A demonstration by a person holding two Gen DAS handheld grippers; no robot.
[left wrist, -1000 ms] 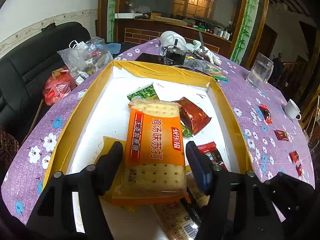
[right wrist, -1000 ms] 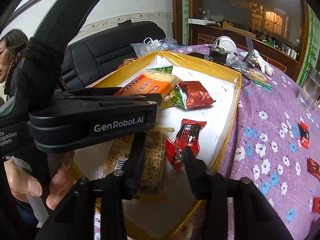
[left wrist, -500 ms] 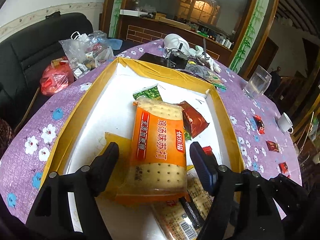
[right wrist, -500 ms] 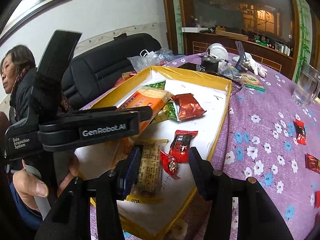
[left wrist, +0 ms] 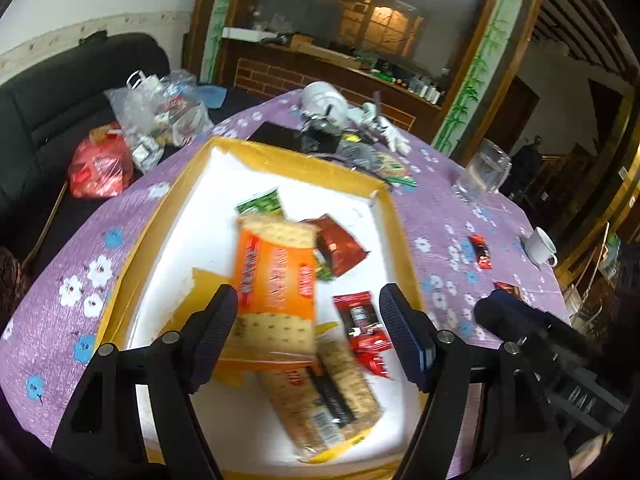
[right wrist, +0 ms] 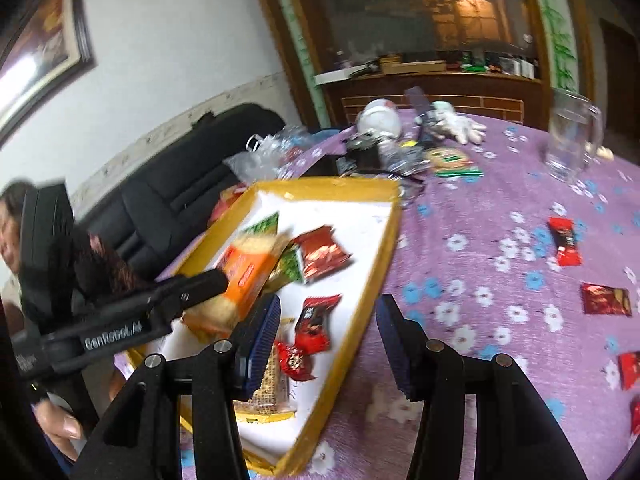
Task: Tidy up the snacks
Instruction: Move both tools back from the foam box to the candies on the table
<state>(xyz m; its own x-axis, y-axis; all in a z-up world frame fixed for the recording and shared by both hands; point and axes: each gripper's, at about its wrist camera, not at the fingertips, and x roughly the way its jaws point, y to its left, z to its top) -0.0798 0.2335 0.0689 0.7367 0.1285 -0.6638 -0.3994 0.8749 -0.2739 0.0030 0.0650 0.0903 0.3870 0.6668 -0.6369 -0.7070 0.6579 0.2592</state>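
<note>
The left hand-held gripper (left wrist: 308,332) hangs open, its jaws just widened, above an orange cracker packet (left wrist: 276,288) lying in the yellow-rimmed white box (left wrist: 200,208). The right hand-held gripper (right wrist: 328,344) (also open, empty) straddles the box's right rim on the purple flowered tabletop (right wrist: 480,280).

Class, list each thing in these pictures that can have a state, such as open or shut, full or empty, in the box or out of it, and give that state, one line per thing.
left gripper: open, nothing gripped
right gripper: open, empty
yellow box: lidless, holding snacks
orange cracker pack: lying in the box, sealed
glass mug: upright, looks empty
white cup: upright on the table
small red packets: loose on the tablecloth, outside the box
</note>
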